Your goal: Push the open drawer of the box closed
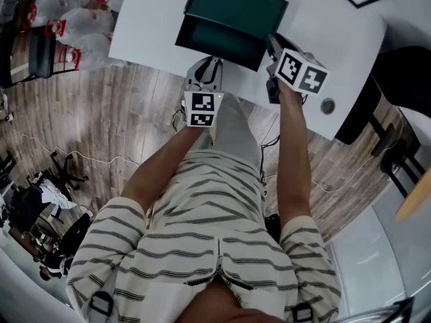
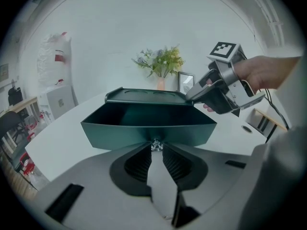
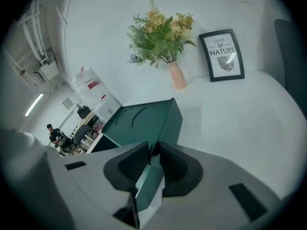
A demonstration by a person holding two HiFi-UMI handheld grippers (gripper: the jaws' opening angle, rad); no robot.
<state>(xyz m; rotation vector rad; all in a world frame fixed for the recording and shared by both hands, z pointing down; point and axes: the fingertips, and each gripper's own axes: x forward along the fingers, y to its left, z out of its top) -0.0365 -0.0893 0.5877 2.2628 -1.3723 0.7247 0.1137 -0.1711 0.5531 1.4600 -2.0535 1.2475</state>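
In the head view the green box (image 1: 236, 5) is sitting on the white bench (image 1: 148, 25). Its open drawer (image 1: 219, 42) is projecting toward the person, and the left gripper (image 1: 209, 62) is meeting the drawer's front head-on. In the left gripper view the jaws are clamping the drawer's small knob (image 2: 156, 145), so the push is pointing straight away, along the slide. In the right gripper view the right gripper (image 3: 154, 150) is pinching the box's near right corner with its jaws almost together, probably bracing it.
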